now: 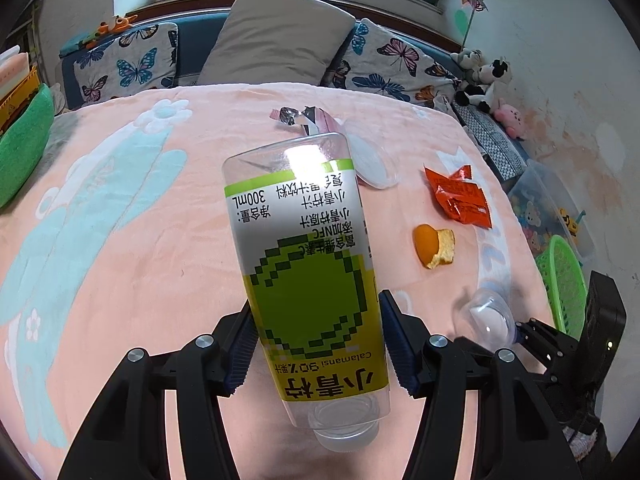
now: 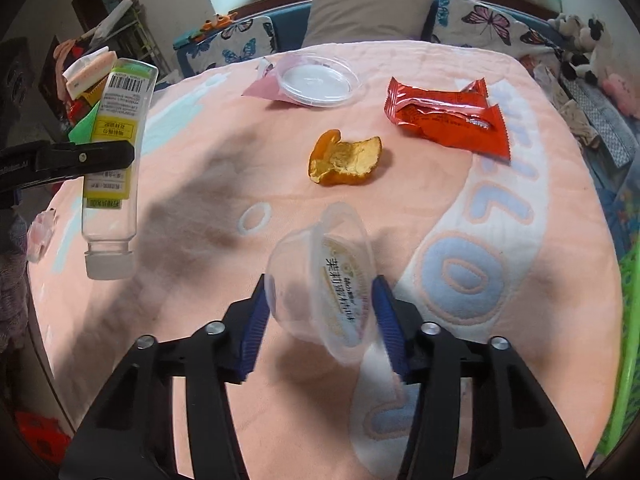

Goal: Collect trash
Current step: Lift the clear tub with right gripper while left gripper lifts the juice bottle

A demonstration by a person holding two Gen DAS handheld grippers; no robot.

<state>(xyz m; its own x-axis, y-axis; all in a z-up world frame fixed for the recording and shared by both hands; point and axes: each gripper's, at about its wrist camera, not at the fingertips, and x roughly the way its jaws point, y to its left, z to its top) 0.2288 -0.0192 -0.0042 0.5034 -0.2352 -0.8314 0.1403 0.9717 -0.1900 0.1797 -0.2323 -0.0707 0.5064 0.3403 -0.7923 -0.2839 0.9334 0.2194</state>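
My left gripper (image 1: 318,344) is shut on an empty clear juice bottle (image 1: 304,264) with a green and yellow label, held cap toward me above the pink blanket. The bottle also shows at the left of the right wrist view (image 2: 114,152). My right gripper (image 2: 320,328) is shut on a clear plastic cup (image 2: 320,276), tilted on its side; the cup shows in the left wrist view (image 1: 486,316). On the blanket lie an orange peel (image 2: 344,158), red snack wrappers (image 2: 448,118), a clear round lid (image 2: 318,80) and a pink torn wrapper (image 1: 304,118).
The pink blanket (image 2: 200,208) covers the whole surface. A green plastic basket (image 1: 562,280) stands off the right edge. Pillows (image 1: 276,36) and plush toys (image 1: 484,76) line the back. A green cushion (image 1: 24,148) sits at the left.
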